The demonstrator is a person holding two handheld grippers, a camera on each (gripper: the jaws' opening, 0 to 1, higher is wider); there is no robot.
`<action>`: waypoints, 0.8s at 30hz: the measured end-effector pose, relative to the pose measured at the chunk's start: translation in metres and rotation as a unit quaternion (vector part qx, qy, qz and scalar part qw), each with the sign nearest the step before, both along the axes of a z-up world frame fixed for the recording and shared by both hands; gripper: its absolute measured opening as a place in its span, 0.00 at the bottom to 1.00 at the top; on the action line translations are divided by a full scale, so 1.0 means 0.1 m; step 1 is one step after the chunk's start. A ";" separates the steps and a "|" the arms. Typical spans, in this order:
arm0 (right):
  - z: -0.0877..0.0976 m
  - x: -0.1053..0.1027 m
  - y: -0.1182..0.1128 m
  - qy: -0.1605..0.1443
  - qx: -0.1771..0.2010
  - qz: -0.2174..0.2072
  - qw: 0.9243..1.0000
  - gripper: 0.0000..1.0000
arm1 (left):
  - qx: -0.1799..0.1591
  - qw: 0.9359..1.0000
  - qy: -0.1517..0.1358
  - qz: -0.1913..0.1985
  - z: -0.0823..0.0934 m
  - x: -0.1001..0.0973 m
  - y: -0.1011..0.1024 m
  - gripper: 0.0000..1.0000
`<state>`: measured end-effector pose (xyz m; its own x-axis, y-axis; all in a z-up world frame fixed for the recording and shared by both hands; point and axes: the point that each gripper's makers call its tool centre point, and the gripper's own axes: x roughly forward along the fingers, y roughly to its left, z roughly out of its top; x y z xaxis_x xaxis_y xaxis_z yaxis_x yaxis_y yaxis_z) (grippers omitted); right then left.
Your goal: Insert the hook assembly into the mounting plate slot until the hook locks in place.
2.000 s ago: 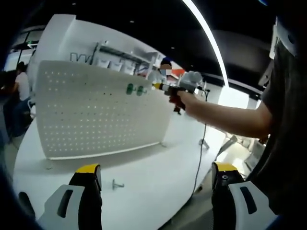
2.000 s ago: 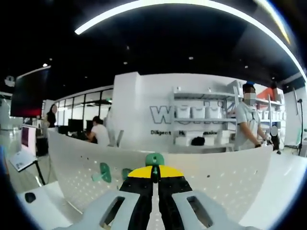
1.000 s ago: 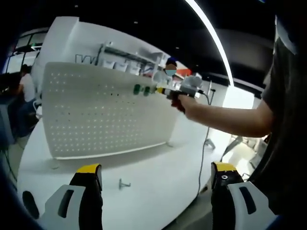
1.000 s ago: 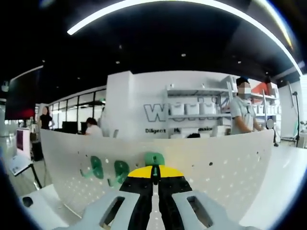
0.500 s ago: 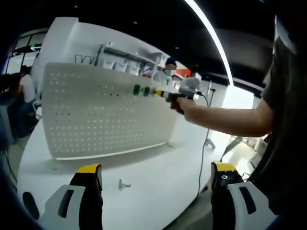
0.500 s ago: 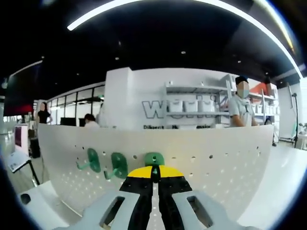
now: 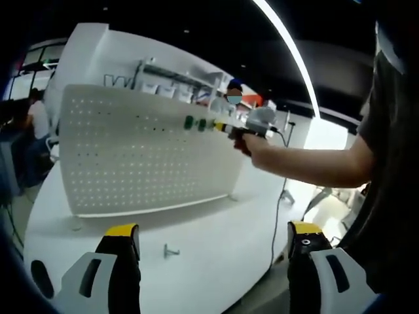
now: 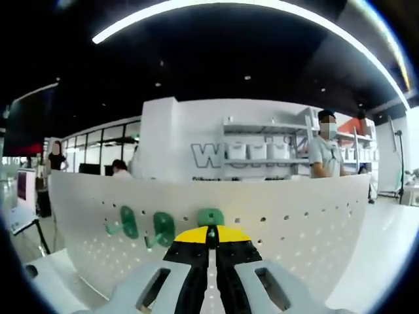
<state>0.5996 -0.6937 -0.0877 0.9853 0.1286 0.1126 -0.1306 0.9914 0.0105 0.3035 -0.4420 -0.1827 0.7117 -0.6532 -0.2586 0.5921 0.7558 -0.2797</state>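
Note:
In the left gripper view a white pegboard mounting plate [image 7: 131, 157] stands upright on a white table [image 7: 203, 248], with two green hooks [image 7: 188, 122] in its top rows. Just right of them my right gripper [image 7: 218, 127] reaches the board, held by a hand [image 7: 247, 142]. In the right gripper view my right gripper [image 8: 211, 230] is shut on a third green hook [image 8: 211, 216] that sits against the pegboard [image 8: 288, 222], right of the two mounted green hooks [image 8: 161, 229]. My left gripper [image 7: 213, 245] hangs open over the table's near edge, holding nothing.
A small metal hook [image 7: 171, 250] lies on the table in front of the board. A cable [image 7: 277, 212] drops from the right hand over the table edge. People [image 8: 322, 154] and shelves [image 8: 262, 154] stand behind the board.
The right gripper has carried its green hook in toward the board, up beside the two mounted hooks. The left gripper has stayed open and nearly still.

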 end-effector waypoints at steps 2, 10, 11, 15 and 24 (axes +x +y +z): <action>0.02 -0.02 -0.02 -0.004 0.003 0.000 1.000 0.00 | 0.001 1.000 0.001 -0.001 0.00 0.00 0.00 0.95; 0.07 -0.02 0.00 -0.027 0.012 0.003 1.000 0.00 | 0.001 1.000 0.000 -0.004 0.01 0.02 -0.02 0.95; 0.08 -0.02 0.00 -0.030 0.014 0.004 0.999 0.00 | 0.001 1.000 0.000 -0.004 0.01 0.03 -0.02 0.95; 0.06 0.00 0.03 -0.028 0.011 0.002 1.000 0.00 | 0.003 1.000 0.001 -0.005 0.00 0.03 -0.02 0.95; -0.04 -0.01 0.02 -0.019 0.007 -0.004 1.000 0.00 | 0.003 1.000 -0.001 -0.006 0.02 0.07 -0.02 0.94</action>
<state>0.5991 -0.6921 -0.0916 0.9814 0.1183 0.1509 -0.1227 0.9922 0.0205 0.3109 -0.4439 -0.1812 0.7046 -0.6594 -0.2621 0.6009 0.7509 -0.2738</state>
